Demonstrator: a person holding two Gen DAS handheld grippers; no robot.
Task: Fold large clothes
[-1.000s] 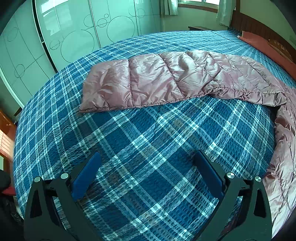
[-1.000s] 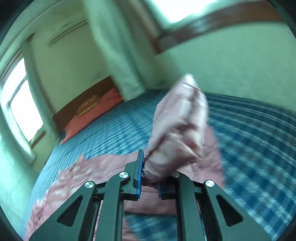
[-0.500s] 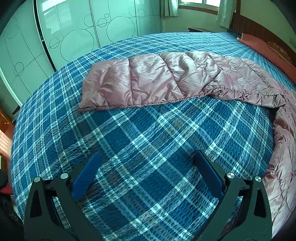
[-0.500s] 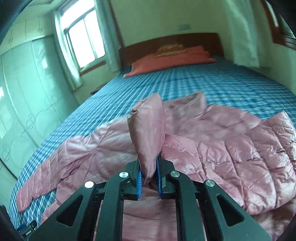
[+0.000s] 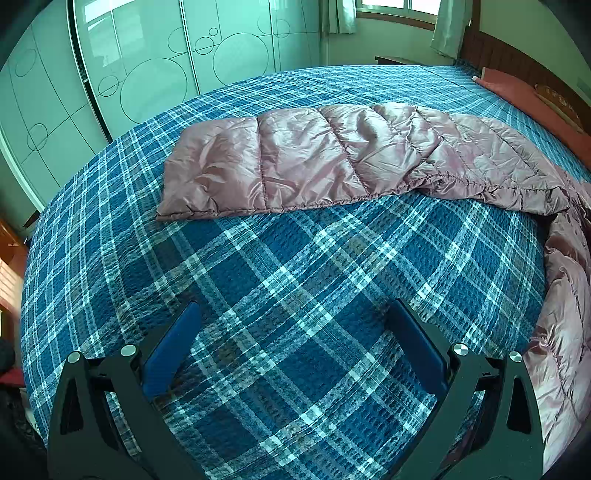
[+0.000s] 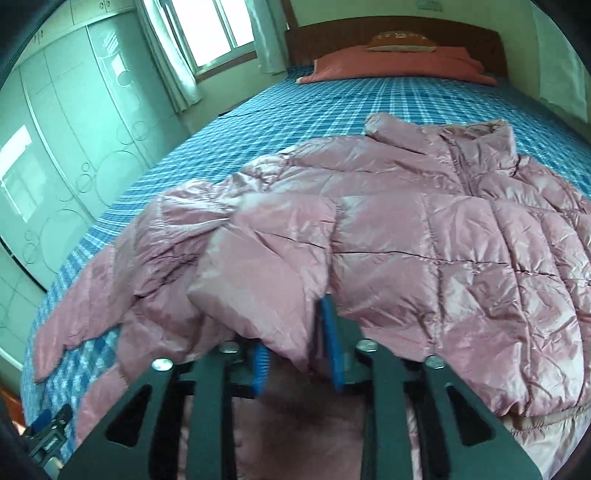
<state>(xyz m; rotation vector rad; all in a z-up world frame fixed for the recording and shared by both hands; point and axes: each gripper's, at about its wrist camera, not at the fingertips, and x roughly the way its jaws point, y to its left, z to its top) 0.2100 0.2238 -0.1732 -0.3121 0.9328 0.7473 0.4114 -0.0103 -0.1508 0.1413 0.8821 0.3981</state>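
Now you work over a wide bed [image 5: 280, 295] with a blue plaid cover, in a bedroom with pale green wardrobe doors [image 5: 147, 74] marked with circles, a window with curtains [image 6: 218, 33], and a dark wooden headboard [image 6: 391, 33]. Red pillows [image 6: 399, 62] lie at the head of the bed.

Your pink quilted jacket [image 6: 424, 236] lies spread on the cover, collar toward the headboard. One sleeve [image 5: 295, 158] stretches flat across the bed, away from the body.

Your left gripper [image 5: 291, 347] hangs above bare plaid, its jaws spread wide with nothing between them, well apart from the sleeve. Your right gripper [image 6: 295, 350] has just been opening its jaws; a fold of the other sleeve [image 6: 258, 291] is between the blue pads, and the pads no longer press on it.

Only the left view shows the outstretched sleeve whole. Only the right view shows the jacket body, collar and pillows clearly.
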